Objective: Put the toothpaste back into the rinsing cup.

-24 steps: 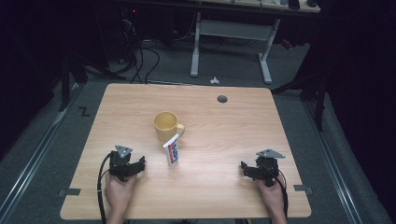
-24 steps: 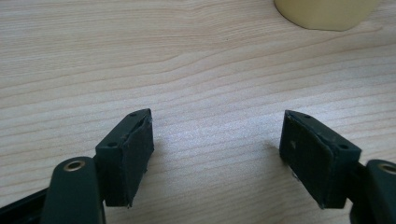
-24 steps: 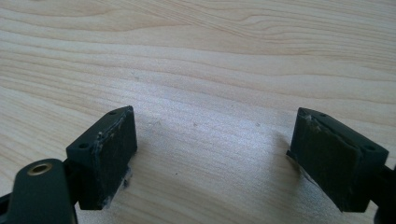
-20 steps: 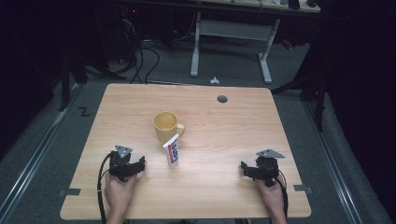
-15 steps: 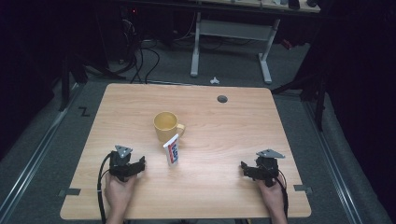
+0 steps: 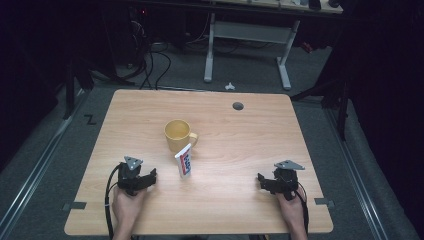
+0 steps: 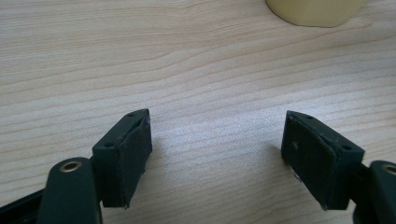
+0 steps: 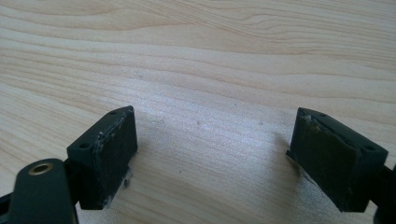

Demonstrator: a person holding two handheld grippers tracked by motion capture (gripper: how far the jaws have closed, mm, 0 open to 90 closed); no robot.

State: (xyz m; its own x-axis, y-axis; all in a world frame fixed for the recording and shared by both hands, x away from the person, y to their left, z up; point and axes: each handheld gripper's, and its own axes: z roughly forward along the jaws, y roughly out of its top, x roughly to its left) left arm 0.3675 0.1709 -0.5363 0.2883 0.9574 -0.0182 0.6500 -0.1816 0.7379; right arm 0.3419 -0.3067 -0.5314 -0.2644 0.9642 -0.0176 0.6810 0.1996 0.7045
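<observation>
A yellow mug point(image 6: 178, 134) stands upright near the middle of the wooden table point(image 6: 240, 135). Just in front of it lies a small white tube with red and blue print point(image 6: 184, 161). My left gripper point(image 6: 147, 178) rests on the table at the front left, a short way left of the tube, jaws wide apart with bare wood between them point(image 7: 217, 135); the mug's base point(image 7: 317, 10) shows at the top of its view. My right gripper point(image 6: 263, 181) rests at the front right, open over bare wood point(image 8: 212, 135).
A round grommet hole point(image 6: 238, 106) sits near the table's far edge. Beyond the table are a desk frame point(image 6: 247, 35), cables on the dark floor and a small white object point(image 6: 229, 86).
</observation>
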